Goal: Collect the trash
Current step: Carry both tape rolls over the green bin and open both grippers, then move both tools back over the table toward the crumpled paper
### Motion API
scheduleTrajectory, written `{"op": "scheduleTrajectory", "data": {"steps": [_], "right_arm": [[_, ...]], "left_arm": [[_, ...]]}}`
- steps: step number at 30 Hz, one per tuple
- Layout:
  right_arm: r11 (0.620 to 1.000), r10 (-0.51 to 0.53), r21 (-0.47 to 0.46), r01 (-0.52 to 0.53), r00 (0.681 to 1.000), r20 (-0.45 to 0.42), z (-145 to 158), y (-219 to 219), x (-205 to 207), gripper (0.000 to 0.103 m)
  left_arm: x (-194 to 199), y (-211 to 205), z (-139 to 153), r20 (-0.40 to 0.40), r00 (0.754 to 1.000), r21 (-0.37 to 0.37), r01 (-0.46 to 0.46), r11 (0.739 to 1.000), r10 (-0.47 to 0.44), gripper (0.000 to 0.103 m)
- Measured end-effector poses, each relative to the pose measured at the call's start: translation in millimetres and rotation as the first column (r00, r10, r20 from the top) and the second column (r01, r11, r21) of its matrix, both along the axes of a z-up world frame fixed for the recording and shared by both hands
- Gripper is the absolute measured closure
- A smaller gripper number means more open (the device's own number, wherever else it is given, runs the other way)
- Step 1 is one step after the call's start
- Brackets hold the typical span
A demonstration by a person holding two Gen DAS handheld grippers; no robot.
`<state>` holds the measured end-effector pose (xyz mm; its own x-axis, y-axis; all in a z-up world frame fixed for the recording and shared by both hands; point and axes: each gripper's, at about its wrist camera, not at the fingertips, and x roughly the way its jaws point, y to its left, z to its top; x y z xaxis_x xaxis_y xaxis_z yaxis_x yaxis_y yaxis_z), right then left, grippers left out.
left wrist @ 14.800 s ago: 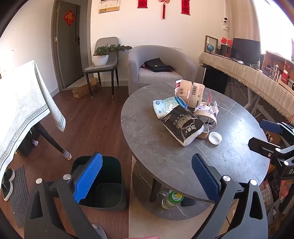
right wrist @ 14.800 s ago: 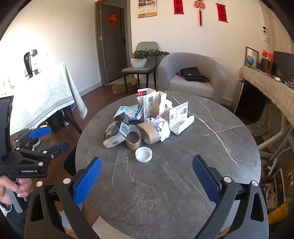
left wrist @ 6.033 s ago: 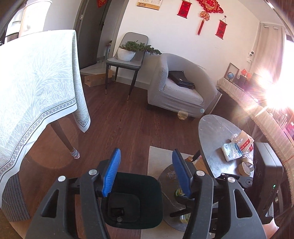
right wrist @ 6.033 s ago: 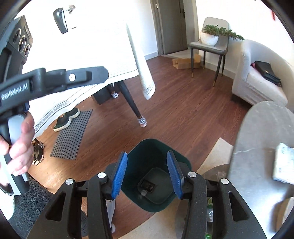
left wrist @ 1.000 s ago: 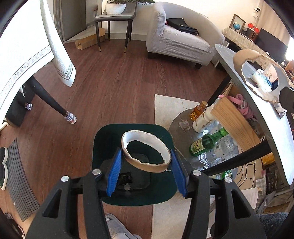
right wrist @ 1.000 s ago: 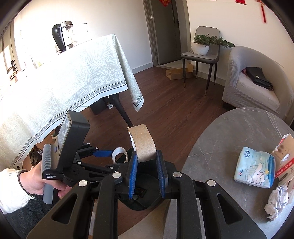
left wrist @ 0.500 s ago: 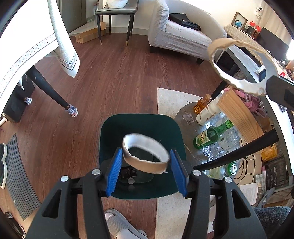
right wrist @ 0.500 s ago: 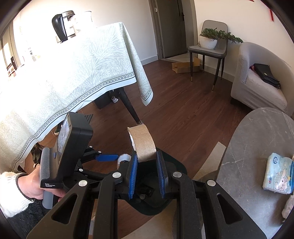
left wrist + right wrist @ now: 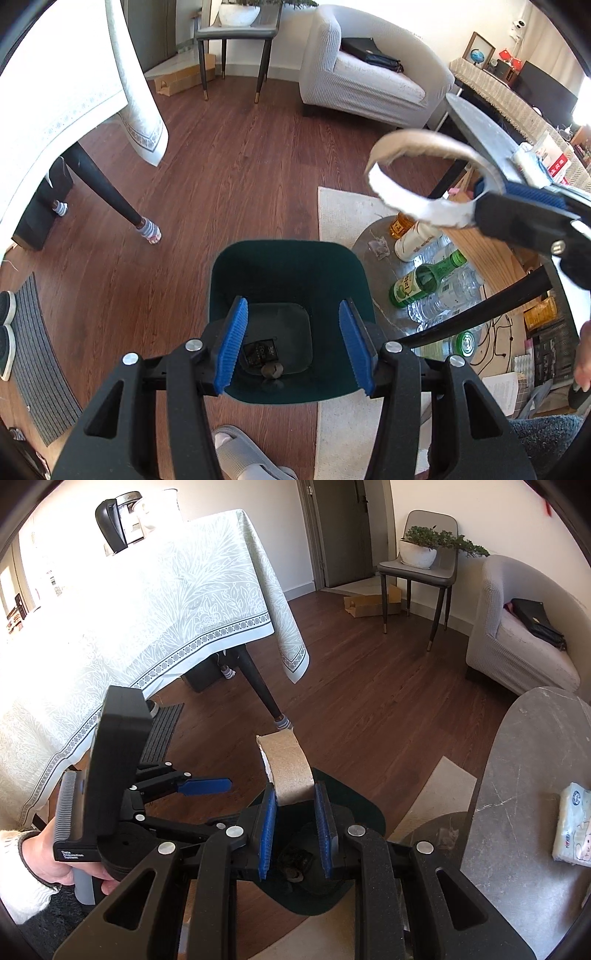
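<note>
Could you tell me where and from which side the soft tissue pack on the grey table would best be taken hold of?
Probably across its short width, coming from above: the tissue pack lies flat near the table edge, so its two long sides are open. The right hand-held gripper must first drop its cardboard ring.

Dining table: draped in a pale patterned tablecloth (image 9: 155, 602), dark leg (image 9: 107, 188) ending in a striped sock.
Armchair (image 9: 369, 77): light grey, with a black bag (image 9: 373, 55) lying on its seat.
Side chair (image 9: 417, 568): grey seat, carried a white planter (image 9: 417, 555) of greenery.
Cardboard box (image 9: 369, 603): flat on the wood floor beneath the side chair.
Lower shelf of round table: held a green glass bottle (image 9: 424, 277) on its side, clear plastic bottles (image 9: 447, 295) just beside it, a white bottle (image 9: 413, 240) and an amber one (image 9: 400, 225).
Rug (image 9: 343, 206): cream, under the round table.
Doormat (image 9: 44, 350): grey ribbed, shoes (image 9: 5, 332) at its edge.
Tissue pack (image 9: 572, 827): on the grey marble tabletop.
</note>
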<state>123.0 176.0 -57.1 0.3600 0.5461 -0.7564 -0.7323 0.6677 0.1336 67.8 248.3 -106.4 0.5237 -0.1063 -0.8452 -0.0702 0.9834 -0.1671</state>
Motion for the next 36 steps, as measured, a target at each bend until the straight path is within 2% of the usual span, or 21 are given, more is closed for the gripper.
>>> {"op": "scheduleTrajectory", "data": {"steps": [6,14,21,29,31,32,33,36], "right_arm": [[1.000,0.006,-0.009,-0.006,1.000,-0.030,-12.5,14.2,0.5,0.082],[0.998,0.022,-0.064,-0.027,0.996,-0.089,-46.1,37.3,-0.9,0.082],[0.986,0.037,-0.158,-0.062,0.987,-0.155,-94.1,53.3,-5.0,0.082],[0.966,0.035,-0.246,-0.075,0.986,-0.164,-118.0,56.6,-15.0,0.082],[0.966,0.028,-0.249,-0.070,0.986,-0.166,-119.2,55.6,-14.7,0.075],[0.966,0.029,-0.250,-0.070,0.986,-0.166,-119.3,55.2,-15.2,0.064],[0.966,0.028,-0.251,-0.069,0.986,-0.164,-119.5,54.3,-14.6,0.058],[0.969,0.032,-0.236,-0.073,0.985,-0.172,-117.9,50.9,-14.4,0.057]], "left_arm": [[-8.8,18.9,24.1,0.076,0.995,-0.017,-0.061,0.998,0.063,0.054],[-19.9,42.3,67.7,0.200,0.969,-0.072,-0.131,0.989,0.143,0.057],[-22.0,53.3,88.6,0.243,0.955,-0.117,-0.143,0.983,0.168,0.062],[-29.4,52.6,113.5,0.319,0.931,-0.127,-0.145,0.981,0.179,0.064],[-29.9,53.5,117.3,0.331,0.926,-0.133,-0.145,0.981,0.181,0.066],[-30.3,53.3,118.9,0.335,0.924,-0.135,-0.145,0.980,0.182,0.066],[-31.1,53.5,120.9,0.338,0.923,-0.137,-0.142,0.980,0.182,0.069],[-32.2,52.3,126.8,0.354,0.918,-0.147,-0.135,0.980,0.179,0.071]]}}
